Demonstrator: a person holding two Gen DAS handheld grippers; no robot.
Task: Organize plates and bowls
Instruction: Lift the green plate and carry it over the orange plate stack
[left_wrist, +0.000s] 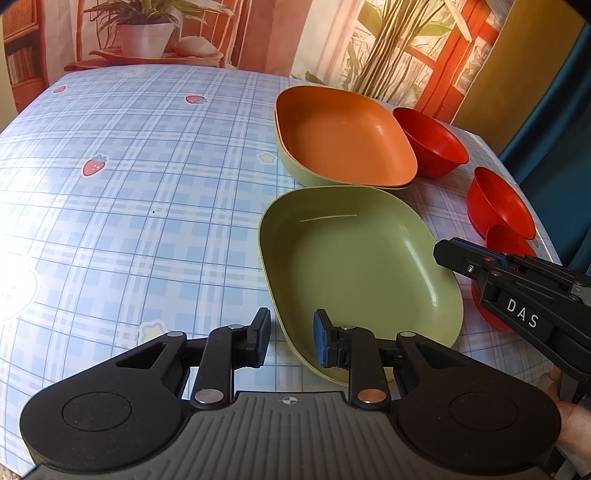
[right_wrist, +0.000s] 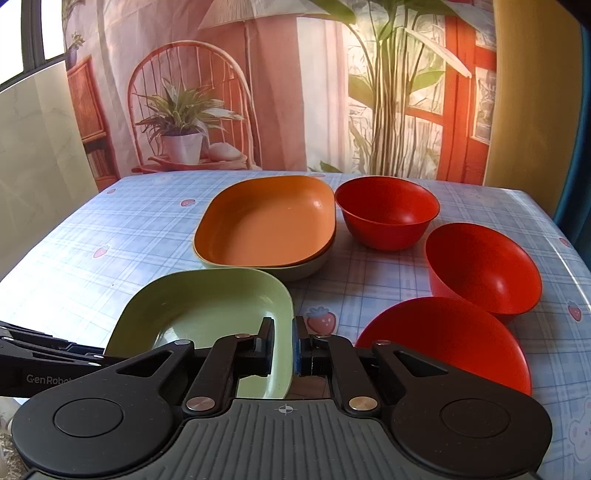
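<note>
I have the green plate (right_wrist: 199, 306) clamped at its near right rim in my right gripper (right_wrist: 284, 349): in the right wrist view the rim runs up between the 2 pads, which stand nearly together with the plate wall between them. My left gripper (left_wrist: 290, 338) is spread wide and holds nothing; its jaws straddle the plate's near left corner, 1 pad outside the rim over the tablecloth (left_wrist: 129, 184), 1 inside over the plate floor, and I cannot tell whether either touches.

The relation I am working from is this: the stack (right_wrist: 266, 229), an orange plate nested in a pale green one, lies straight ahead of the green plate, just beyond its far rim, and both shapes have their long axis running the same way, roughly left to right across my right view. So I judge the carry to be a short lift forward with no turn of the wrist. The right gripper already has the load, so it is the arm to do it.

3 red bowls sit to the right: the far bowl (right_wrist: 388, 212) just beside the stack, the middle bowl (right_wrist: 480, 266) nearer, the near bowl (right_wrist: 450, 343) close beside my right gripper. That last one is what I could clip.
</note>
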